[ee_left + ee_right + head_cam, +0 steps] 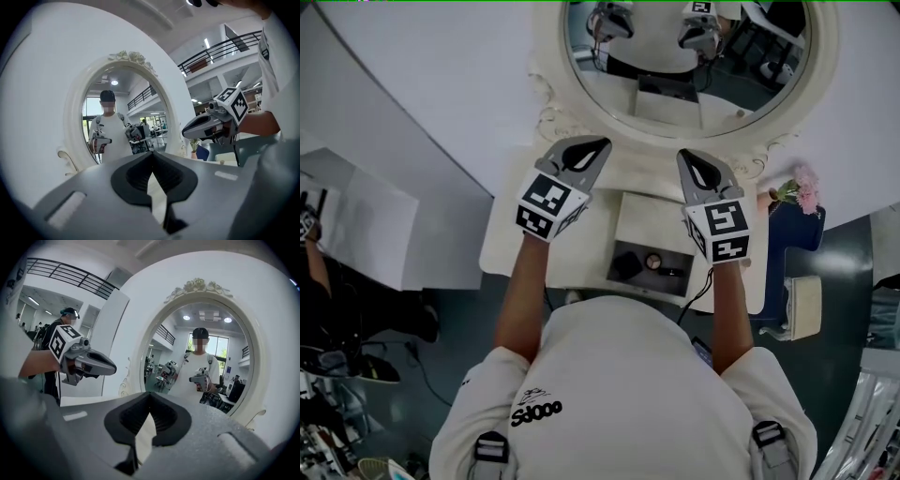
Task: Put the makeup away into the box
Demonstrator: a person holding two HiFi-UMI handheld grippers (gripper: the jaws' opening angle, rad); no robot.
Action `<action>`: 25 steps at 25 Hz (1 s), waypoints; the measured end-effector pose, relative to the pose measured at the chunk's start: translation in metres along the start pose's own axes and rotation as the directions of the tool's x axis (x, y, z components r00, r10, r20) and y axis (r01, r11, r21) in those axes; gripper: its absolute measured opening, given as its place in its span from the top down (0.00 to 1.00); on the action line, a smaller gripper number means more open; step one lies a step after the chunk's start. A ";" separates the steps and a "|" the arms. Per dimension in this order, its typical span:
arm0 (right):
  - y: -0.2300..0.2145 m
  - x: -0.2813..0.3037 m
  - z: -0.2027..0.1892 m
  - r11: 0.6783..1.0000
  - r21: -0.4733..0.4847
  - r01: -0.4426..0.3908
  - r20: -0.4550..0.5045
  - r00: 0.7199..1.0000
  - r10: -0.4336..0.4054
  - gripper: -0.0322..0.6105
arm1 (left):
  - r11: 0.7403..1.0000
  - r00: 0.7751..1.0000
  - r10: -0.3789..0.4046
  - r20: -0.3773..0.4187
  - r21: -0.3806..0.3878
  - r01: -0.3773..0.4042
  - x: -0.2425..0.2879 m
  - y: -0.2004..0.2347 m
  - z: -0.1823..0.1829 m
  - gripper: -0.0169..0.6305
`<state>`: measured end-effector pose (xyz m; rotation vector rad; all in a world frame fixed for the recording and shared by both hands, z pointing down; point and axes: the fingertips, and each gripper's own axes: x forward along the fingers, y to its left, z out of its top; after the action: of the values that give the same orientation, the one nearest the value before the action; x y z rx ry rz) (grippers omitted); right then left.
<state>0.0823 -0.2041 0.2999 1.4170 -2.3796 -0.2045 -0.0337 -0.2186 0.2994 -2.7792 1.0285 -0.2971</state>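
Before the mirror (689,56), left gripper (598,146) and right gripper (687,159) hang empty, jaws pressed together, probably resting clear of the box (652,220).

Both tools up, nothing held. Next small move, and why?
Likely lower the right tool toward what looks like the open lid, to shut the box. It and the left tool are shut and empty above the table; makeup pieces lie in the box, none visibly loose outside it.
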 end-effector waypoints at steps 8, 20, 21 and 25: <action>-0.003 -0.007 0.029 1.000 -0.016 0.013 0.057 0.998 -0.012 0.95 | 0.996 0.997 0.019 0.069 0.082 -0.024 -0.012 0.006 0.038 0.95; -0.004 -0.004 0.030 1.000 -0.022 0.014 0.048 0.999 -0.013 0.95 | 0.996 0.995 0.006 0.096 0.084 -0.014 -0.008 0.004 0.043 0.95; -0.004 -0.004 0.030 1.000 -0.022 0.014 0.048 0.999 -0.013 0.95 | 0.996 0.995 0.005 0.095 0.083 -0.013 -0.007 0.004 0.043 0.95; -0.003 -0.002 0.029 1.000 -0.021 0.012 0.045 0.999 -0.011 0.95 | 0.996 0.996 0.001 0.088 0.084 -0.008 -0.007 0.002 0.040 0.94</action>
<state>0.0746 -0.2050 0.2719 1.4307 -2.3983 -0.2669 -0.0309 -0.2122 0.2597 -2.6886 0.9784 -0.2098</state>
